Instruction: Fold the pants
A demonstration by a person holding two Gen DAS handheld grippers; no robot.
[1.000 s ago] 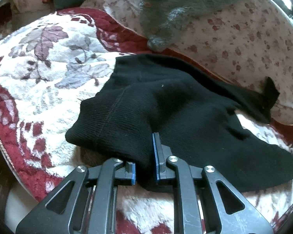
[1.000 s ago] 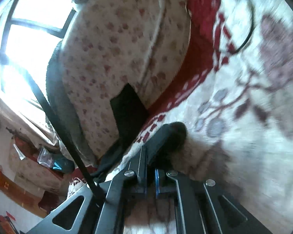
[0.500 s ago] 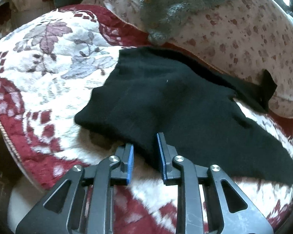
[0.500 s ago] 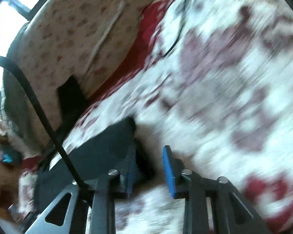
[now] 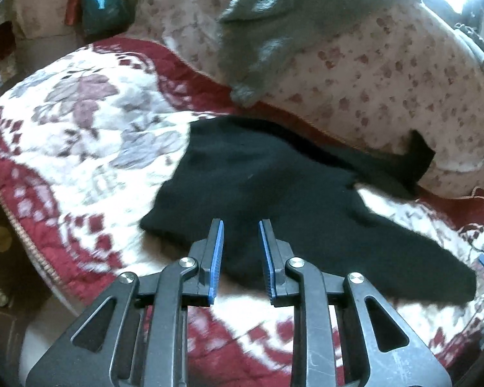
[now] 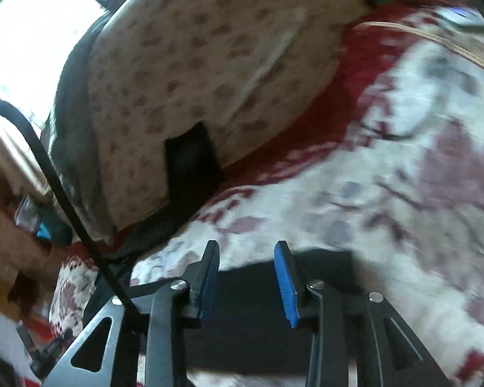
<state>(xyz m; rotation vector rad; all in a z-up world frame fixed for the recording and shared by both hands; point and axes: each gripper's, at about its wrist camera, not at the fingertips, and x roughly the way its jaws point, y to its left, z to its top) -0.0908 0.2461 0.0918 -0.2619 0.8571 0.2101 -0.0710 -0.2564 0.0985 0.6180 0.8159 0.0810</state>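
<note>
The black pants (image 5: 274,187) lie spread on a red and white floral blanket (image 5: 80,135), with one leg running up against a flowered cushion (image 5: 387,74). My left gripper (image 5: 240,245) is open and empty, its fingers just above the near edge of the waist end. My right gripper (image 6: 247,274) is open and empty, over the cuff end of the near leg (image 6: 258,316). The far leg's cuff (image 6: 190,161) rests against the cushion (image 6: 193,64) in the right wrist view.
A grey fleece garment (image 5: 290,9) lies on top of the cushion. The blanket's piped edge (image 5: 22,235) drops off at the left. A black cable (image 6: 58,193) hangs across the left of the right wrist view. A bright window (image 6: 16,16) is behind.
Both grippers let go of the pants and opened. The left one drew back from the waist; the right one swung round and now hovers over the released leg end.
</note>
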